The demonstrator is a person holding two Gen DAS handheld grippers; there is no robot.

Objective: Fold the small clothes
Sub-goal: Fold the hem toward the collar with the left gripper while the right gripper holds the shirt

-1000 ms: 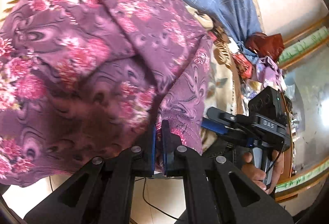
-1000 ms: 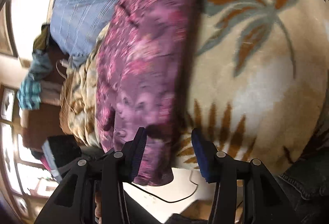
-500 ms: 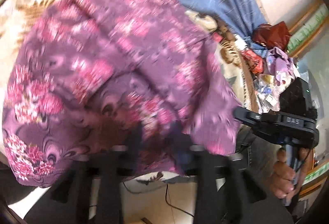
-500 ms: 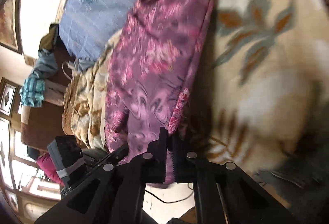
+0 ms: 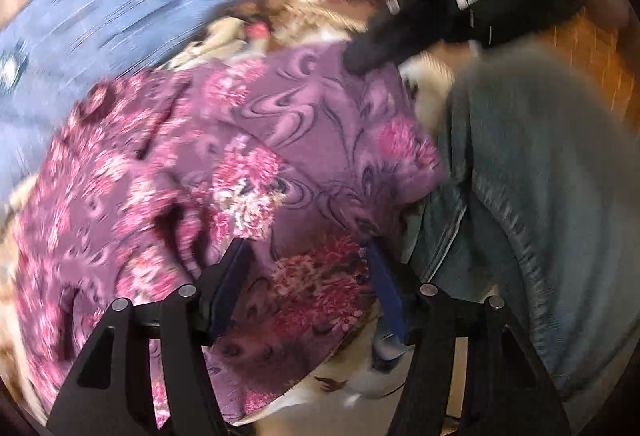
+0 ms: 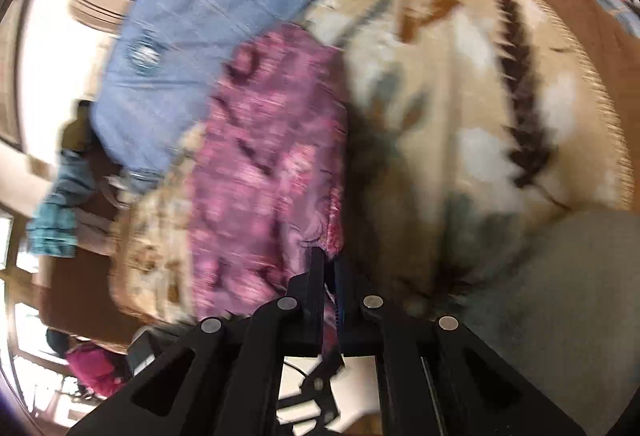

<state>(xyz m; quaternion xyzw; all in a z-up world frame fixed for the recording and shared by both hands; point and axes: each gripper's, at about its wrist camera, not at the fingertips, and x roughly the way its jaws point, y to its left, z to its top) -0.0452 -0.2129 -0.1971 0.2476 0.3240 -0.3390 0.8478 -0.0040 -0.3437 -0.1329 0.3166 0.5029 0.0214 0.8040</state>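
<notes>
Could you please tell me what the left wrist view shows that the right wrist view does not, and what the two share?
Only the left wrist view shows the left gripper, its jaws opening with the purple floral garment lying behind them, plus the right gripper's black body at top right.

Only the right wrist view shows the right gripper shut on the garment's edge, and a turquoise cloth.

Both show the garment, the blue cloth, the patterned blanket and grey-blue trousers.
</notes>
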